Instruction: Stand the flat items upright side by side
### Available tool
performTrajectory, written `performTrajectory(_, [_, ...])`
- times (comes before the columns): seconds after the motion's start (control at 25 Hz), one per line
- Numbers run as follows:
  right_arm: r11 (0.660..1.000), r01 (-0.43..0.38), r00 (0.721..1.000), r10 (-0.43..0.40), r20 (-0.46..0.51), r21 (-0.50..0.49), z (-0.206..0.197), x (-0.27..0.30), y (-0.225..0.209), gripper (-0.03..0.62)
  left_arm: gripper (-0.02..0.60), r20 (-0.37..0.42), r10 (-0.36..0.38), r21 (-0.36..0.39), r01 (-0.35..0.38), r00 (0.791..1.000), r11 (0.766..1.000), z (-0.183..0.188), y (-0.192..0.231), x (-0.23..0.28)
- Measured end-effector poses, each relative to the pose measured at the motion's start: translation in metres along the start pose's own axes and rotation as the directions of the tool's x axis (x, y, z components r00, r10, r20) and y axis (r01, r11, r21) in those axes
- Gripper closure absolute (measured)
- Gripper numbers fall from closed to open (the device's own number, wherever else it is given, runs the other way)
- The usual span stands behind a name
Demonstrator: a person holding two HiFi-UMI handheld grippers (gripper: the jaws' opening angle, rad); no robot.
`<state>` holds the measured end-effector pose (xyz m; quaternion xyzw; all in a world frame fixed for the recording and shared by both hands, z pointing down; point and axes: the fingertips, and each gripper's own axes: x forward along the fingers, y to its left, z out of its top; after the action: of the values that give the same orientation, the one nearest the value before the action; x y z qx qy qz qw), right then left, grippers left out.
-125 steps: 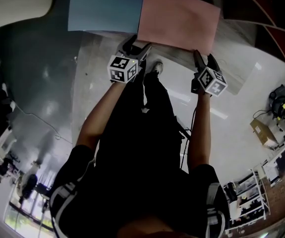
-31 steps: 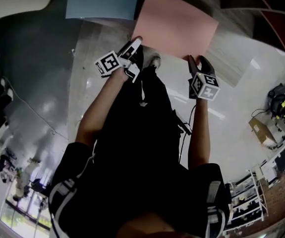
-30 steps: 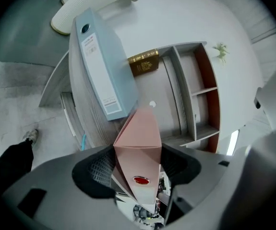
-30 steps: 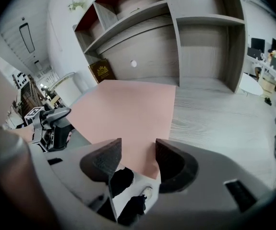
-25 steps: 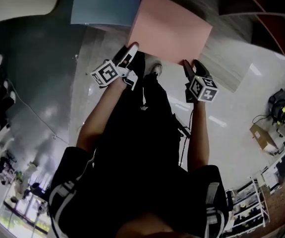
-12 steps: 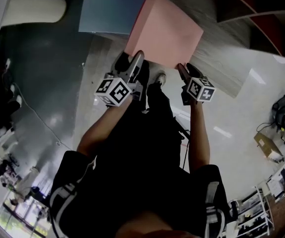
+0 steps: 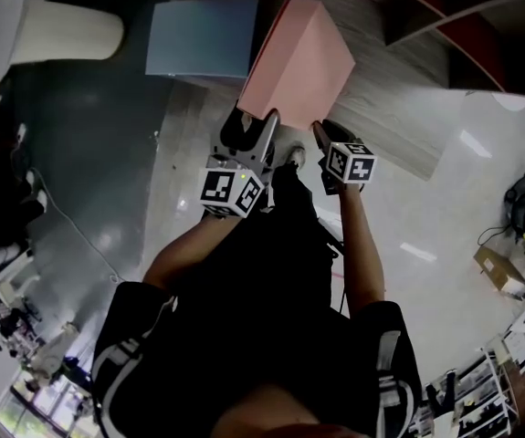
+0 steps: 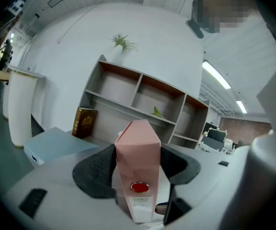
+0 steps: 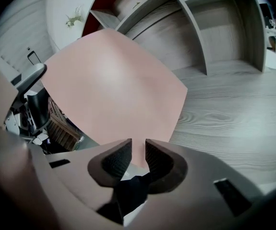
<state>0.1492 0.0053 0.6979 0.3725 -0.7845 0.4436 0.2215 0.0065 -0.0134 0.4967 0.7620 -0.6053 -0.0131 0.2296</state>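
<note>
Pink binder (image 7: 299, 62) was up off its flat face over the wooden worktop (image 7: 399, 126), tilted, with its narrow spine turned toward the person. In the left gripper view the spine (image 8: 137, 143) stood upright, with a red-ringed finger hole and a pale label low on it.

Left gripper (image 7: 253, 126): fingers (image 8: 97, 171) spread wide, one on each side of the spine and holding it. The binder filled the gap between them.

Right gripper (image 7: 324, 135): at the binder's near lower corner. Its fingers (image 9: 116, 159) were narrow, had just been closing, and pink showed in the slim gap between them (whether the pads truly pressed on the cover, I could not tell). The broad pink face (image 9: 114, 85) rose above them and mostly to the view's left.

Blue-grey binder (image 7: 203, 36) lay flat on the worktop just left of the pink one, apart from both grippers.

Behind stood an open shelf unit (image 8: 142, 97), with a brown book (image 8: 84, 122) upright in its lower left bay.
</note>
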Motion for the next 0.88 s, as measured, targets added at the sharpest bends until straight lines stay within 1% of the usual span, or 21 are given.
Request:
performTrajectory(0.08, [1.0,0.005,1.0,-0.005,-0.001,-0.009,0.0,-0.001,-0.001,0.493,0.29,0.011,-0.013,0.051,0.013,1.0,0.999,0.0,-0.011,0.002])
performTrajectory(0.2, [1.0,0.017,1.0,-0.017,0.02,-0.005,0.004,-0.012,-0.004,0.493,0.29,0.018,-0.027,0.104,0.025,0.999,0.994,-0.004,-0.021,0.002])
performTrajectory(0.44, [0.998,0.053,0.993,-0.055,0.107,0.021,0.021,-0.057,-0.019,0.493,0.29,0.016,-0.053,0.179,0.049,0.998,0.983,-0.004,-0.046,0.004])
performTrajectory(0.56, [0.997,0.066,0.985,-0.071,0.157,0.041,0.028,-0.077,-0.018,0.493,0.29,0.027,-0.056,0.2,0.049,0.998,0.979,-0.004,-0.05,0.005])
performTrajectory(0.68, [0.992,0.126,0.968,-0.126,0.218,0.016,0.037,-0.094,-0.017,0.505,0.29,0.037,-0.054,0.224,0.044,0.998,0.974,-0.004,-0.054,0.006])
performTrajectory(0.8, [0.977,0.211,0.943,-0.192,0.273,-0.042,0.047,-0.11,-0.013,0.53,0.29,0.038,-0.055,0.244,0.044,0.998,0.969,-0.005,-0.061,0.007])
performTrajectory(0.88, [0.967,0.246,0.927,-0.217,0.305,-0.06,0.051,-0.12,-0.008,0.545,0.29,0.035,-0.052,0.259,0.041,0.998,0.965,-0.006,-0.064,0.007])
